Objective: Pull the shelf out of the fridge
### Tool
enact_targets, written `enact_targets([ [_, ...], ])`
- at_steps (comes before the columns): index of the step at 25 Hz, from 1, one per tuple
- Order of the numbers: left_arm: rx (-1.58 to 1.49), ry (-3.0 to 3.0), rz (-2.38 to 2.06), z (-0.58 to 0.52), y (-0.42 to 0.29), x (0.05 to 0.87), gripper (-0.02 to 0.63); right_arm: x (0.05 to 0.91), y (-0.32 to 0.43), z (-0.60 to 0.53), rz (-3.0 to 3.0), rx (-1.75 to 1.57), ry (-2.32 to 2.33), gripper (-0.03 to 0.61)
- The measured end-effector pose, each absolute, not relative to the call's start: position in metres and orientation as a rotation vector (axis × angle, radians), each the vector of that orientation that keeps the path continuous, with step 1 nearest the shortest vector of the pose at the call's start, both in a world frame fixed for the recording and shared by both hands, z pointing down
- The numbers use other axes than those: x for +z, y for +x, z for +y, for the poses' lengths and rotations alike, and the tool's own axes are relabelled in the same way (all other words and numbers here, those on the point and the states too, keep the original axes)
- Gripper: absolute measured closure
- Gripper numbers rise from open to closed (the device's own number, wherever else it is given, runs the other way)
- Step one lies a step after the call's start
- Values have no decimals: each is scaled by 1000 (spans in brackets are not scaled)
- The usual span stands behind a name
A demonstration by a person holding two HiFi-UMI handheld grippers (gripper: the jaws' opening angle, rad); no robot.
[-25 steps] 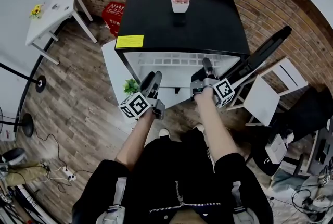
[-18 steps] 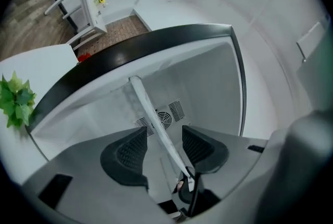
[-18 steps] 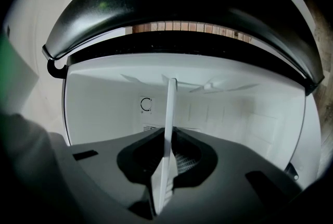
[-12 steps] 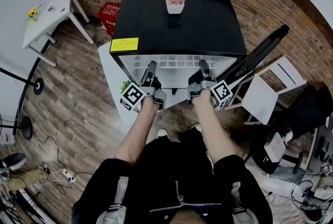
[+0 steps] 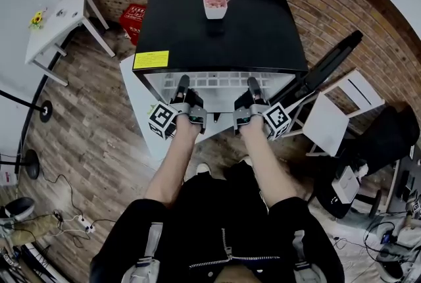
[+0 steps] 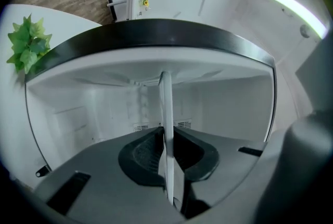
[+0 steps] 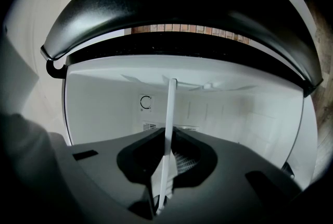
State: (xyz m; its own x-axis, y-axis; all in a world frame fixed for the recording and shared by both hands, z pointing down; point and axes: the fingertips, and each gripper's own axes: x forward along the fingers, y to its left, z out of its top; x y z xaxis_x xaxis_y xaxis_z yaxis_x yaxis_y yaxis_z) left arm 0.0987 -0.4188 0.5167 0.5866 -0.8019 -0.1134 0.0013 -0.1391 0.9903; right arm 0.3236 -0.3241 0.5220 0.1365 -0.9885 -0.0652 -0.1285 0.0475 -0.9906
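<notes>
The small black fridge [image 5: 223,25] stands with its door [image 5: 329,64] swung out to the right. Its white wire shelf [image 5: 217,80] shows at the front of the white interior. My left gripper [image 5: 181,87] reaches into the left side; its jaws have just been closing and now pinch the shelf's front edge. In the left gripper view the shelf [image 6: 165,113] is a thin white strip pressed between the dark pads of the left gripper [image 6: 166,137]. My right gripper [image 5: 252,85] holds the right side, and the right gripper [image 7: 169,138] is shut on the shelf [image 7: 170,113] in its own view.
A pink plant in a white pot [image 5: 215,2] sits on the fridge top. A white surface with a green plant [image 6: 28,43] adjoins the fridge's left side. A white side table [image 5: 59,15], a red crate [image 5: 135,15] and a white chair [image 5: 339,114] stand around.
The left gripper went forward into the fridge, rolled, and closed its open jaws on the shelf's edge. The right gripper stayed gripped on the shelf.
</notes>
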Motion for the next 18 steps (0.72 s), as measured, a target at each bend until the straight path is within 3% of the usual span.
enact_targets([
  [18,-816,1502,-670,-407,94,519,575,523,320,-313,1235,-990,-1308,545],
])
